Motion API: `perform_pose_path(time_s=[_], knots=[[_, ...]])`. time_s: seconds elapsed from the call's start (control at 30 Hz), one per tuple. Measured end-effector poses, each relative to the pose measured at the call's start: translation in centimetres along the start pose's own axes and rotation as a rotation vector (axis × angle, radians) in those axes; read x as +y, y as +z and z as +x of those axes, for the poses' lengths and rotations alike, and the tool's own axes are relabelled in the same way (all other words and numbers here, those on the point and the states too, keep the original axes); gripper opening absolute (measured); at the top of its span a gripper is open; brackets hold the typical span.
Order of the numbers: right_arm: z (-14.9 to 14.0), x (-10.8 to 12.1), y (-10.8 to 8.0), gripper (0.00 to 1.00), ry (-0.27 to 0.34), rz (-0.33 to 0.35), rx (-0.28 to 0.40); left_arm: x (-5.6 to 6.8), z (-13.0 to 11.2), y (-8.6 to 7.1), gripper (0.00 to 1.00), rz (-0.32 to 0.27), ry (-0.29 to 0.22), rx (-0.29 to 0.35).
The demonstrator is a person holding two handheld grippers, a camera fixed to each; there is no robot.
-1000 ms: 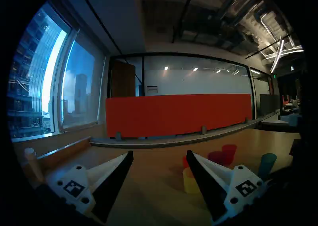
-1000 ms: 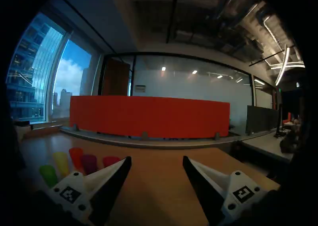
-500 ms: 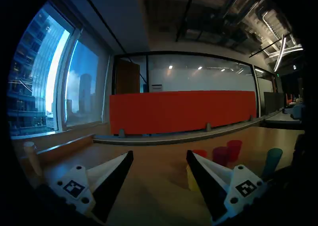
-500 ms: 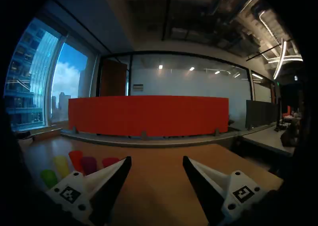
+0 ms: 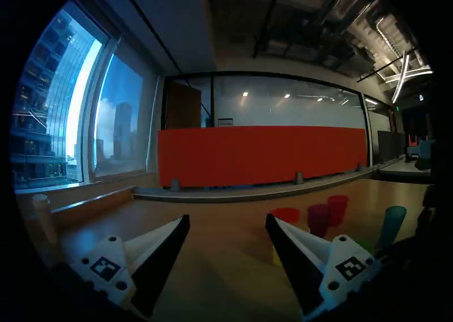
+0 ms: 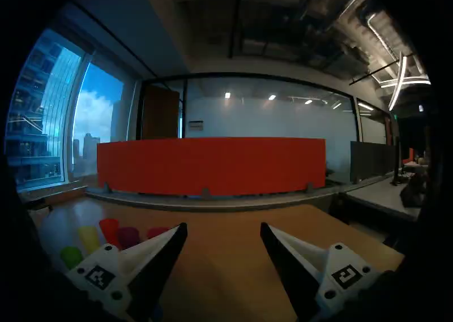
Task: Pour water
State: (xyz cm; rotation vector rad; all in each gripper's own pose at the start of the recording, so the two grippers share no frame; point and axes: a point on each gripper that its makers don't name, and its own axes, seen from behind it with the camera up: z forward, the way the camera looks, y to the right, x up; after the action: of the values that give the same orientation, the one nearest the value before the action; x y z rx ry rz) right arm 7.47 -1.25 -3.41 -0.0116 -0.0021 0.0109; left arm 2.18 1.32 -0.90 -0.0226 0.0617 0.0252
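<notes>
Several coloured plastic cups stand in a cluster on the wooden table. In the left gripper view they sit at the right: a red cup, a magenta cup, another red cup, a teal cup and a yellow cup partly behind my right finger. My left gripper is open and holds nothing. In the right gripper view the cups are at the lower left: green, yellow, orange-red, purple and red. My right gripper is open over bare table.
A long orange partition runs along the table's far edge, with a glass wall behind. Large windows are at the left. A pale wooden peg stands at the left edge. Another desk lies to the right.
Both views have tilted slightly; the cups have shifted a little in each view. Both grippers stay open.
</notes>
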Motion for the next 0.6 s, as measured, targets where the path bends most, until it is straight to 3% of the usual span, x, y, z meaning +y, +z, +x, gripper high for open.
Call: perform_pose_path(time_s=[0.6], knots=[[-0.5, -0.1, 0.1, 1.00, -0.012, -0.004, -0.012, -0.5, -1.4, 0.3, 1.00, 0.001, -0.028, -0.029]])
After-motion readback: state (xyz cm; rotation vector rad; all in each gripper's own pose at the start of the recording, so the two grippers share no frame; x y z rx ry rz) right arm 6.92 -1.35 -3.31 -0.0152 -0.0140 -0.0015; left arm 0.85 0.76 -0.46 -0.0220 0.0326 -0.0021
